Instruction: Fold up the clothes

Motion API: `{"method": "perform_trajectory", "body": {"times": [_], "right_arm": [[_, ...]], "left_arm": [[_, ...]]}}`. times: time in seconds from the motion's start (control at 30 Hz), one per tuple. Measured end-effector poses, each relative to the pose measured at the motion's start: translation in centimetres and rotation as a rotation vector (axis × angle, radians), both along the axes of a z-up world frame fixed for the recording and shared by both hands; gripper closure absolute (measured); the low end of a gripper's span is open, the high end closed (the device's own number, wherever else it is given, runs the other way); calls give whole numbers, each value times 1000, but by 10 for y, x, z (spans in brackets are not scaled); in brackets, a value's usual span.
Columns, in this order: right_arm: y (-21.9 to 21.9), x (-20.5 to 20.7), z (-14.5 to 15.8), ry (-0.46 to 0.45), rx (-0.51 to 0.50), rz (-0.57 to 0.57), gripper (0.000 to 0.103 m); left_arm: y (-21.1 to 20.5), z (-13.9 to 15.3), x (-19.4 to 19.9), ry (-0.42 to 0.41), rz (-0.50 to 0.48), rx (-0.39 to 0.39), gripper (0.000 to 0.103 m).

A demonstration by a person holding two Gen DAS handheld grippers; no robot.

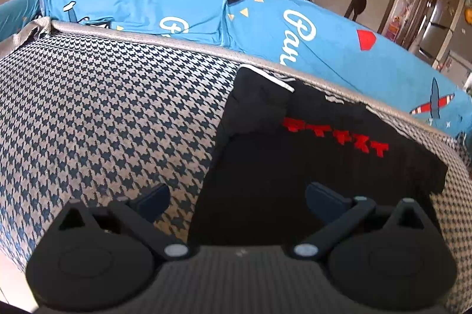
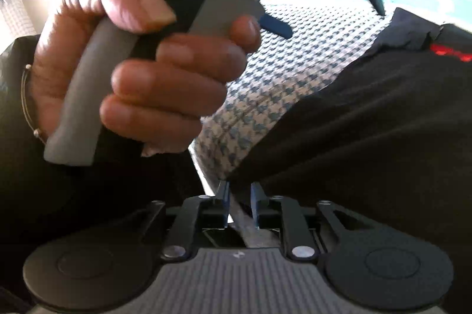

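- Garment (image 1: 309, 154): black, w/ a row of red marks (image 1: 336, 137), lying on a houndstooth cushion (image 1: 103, 113), toward the cushion's right side and reaching back to its piped far edge.
- It looks partly doubled over: a thicker fold sits at its far-left corner, white trim (image 1: 271, 76) showing there. How many folds are in, can't tell.
- Left hand-held gripper (image 1: 236, 202): fingers wide apart, holding nothing. One finger sits over bare cushion, the other over black cloth, so the garment's left edge runs up between them.
- Right hand-held gripper (image 2: 240, 205): fingers nearly together, pinching a thin edge of the black garment (image 2: 368, 122) right at the cushion's near edge. Cloth spreads ahead and to the right of it.
- Person's hand (image 2: 141, 63) wrapped round the grey handle (image 2: 85, 84) of the left tool, seen just left of the right one; the two tools are near each other.
- Key relation, my read: long axis of the cloth runs near-to-far, away from both tools. Right side already has the near hem; left is nearer the free left edge, which lies dead ahead of it.
- Blue printed sheet (image 1: 295, 28) behind the cushion, clear of the cloth.
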State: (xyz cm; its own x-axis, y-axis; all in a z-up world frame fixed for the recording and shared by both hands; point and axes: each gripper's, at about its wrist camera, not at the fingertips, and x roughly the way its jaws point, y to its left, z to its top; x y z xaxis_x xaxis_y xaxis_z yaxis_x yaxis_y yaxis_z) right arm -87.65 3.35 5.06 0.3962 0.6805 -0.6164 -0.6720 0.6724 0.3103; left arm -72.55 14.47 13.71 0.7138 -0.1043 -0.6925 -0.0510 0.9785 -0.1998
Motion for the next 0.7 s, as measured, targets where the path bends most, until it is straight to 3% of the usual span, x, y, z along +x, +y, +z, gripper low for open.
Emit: {"method": "perform_trajectory", "body": {"times": [0.2,0.3,0.7], "right_arm": [[-19,-4,8,-67,-40,-88,80],[-36,-6,10,-75,-46,-166,74],[-98,-31,19,-97,-18,-432,66]], "left_arm": [[-10,-7,1,24,-22,23,0],[-14,-9,-1,26,-31,27,0],[-28,-21,-10,40,-63,56,0]]}}
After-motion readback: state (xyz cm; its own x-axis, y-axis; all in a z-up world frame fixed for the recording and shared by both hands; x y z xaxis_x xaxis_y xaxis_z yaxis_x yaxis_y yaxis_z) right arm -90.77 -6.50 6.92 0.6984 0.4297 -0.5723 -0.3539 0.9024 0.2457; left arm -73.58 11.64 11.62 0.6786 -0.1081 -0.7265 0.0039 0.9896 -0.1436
